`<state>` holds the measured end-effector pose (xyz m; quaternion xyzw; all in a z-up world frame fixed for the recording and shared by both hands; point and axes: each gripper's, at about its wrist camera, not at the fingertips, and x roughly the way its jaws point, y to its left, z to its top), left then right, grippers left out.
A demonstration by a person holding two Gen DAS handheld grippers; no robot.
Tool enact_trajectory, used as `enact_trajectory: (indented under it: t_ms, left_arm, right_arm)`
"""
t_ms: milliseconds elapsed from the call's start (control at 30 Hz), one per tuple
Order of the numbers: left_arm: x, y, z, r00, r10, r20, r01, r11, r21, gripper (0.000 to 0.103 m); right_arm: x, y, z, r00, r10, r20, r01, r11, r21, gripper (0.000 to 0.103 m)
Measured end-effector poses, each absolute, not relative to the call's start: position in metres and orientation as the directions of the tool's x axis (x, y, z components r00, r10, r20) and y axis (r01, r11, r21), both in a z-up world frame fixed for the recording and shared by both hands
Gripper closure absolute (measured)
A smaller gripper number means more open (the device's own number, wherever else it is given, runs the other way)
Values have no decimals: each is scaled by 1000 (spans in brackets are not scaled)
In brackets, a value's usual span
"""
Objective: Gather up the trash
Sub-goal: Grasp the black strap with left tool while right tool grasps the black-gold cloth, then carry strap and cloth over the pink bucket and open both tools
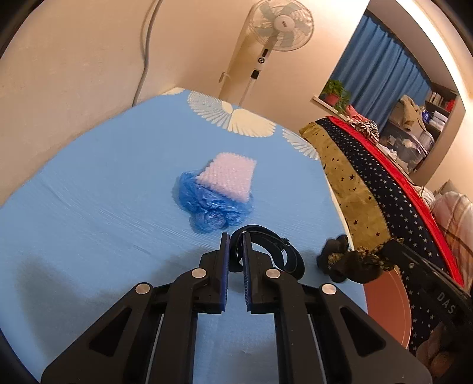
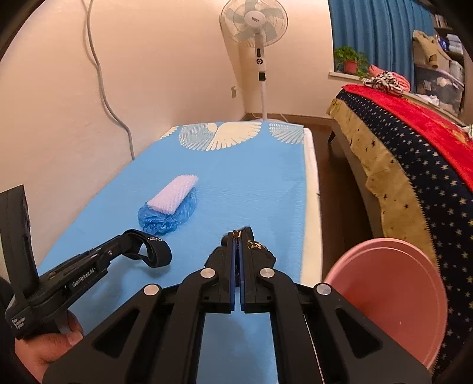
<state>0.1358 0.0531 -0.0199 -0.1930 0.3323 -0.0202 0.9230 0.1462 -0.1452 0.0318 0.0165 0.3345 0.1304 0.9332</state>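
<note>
Wall (image 2: pixel 165 73), cream-coloured, bounds the scene on the left, with a grey cable (image 2: pixel 100 76) running down it. A light-blue cloth (image 2: pixel 251 183) with white wing patterns at its far end covers the long table.

Left gripper (image 1: pixel 235 236) is at the near left of the table. Its jaws are narrow and clamp a looped black strap (image 1: pixel 273 248), which is lifted clear of the cloth in the right wrist view; the loop hangs to the right of the fingers. A hand (image 2: pixel 50 351) holds the gripper body.

Beyond the strap, near the middle of the cloth, lies a crumpled blue plastic bag (image 1: pixel 211 203). A piece of white bubble wrap (image 1: pixel 227 177) rests on top of it, touching it. Both items are well apart from either gripper.

Right gripper (image 2: pixel 237 236) is further right, near the table's right edge. Its jaws are fully closed on a bundle of dark fabric (image 1: pixel 351 264) with gold-speckled patches, which is held just above the cloth.

A pink basin (image 2: pixel 393 295) stands beside the table at lower right, below the right gripper's level. A white pedestal fan (image 2: pixel 257 26) stands at the far end. At the far right, a bed carries a starred navy cover (image 2: pixel 414 165) and a red blanket (image 2: pixel 419 118). A potted plant (image 2: pixel 350 62) stands before blue curtains (image 2: pixel 381 32).
</note>
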Motion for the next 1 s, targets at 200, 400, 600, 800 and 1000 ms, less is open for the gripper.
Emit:
enact_trajectory:
  t_ms: [200,400,600,800,1000]
  left_arm:
    - [117,43,-6,793,-161,-587,-52,943,-329,95]
    - [100,34,4,807,-154,-570,-35,952,-305,95]
    - [86,18,12,816,-171,-552,18,962,-271,95]
    - [80,9,13,811,-202,-549,49,959,-280,95]
    - [79,-1,8,797,-210,-566,57,960,-276,95]
  right_arm:
    - [118,-161,46,763,253,-595,-229,966,118,101]
    - [93,-175,57,777,252,-577,-229,967,114,101]
    - [74,-192,65,790,250,-559,-218,968,125,101]
    - [61,-209,73,804,237,-545,-202,972,125,101]
    - [54,-229,79,821,221,-526,-177,975,133,101]
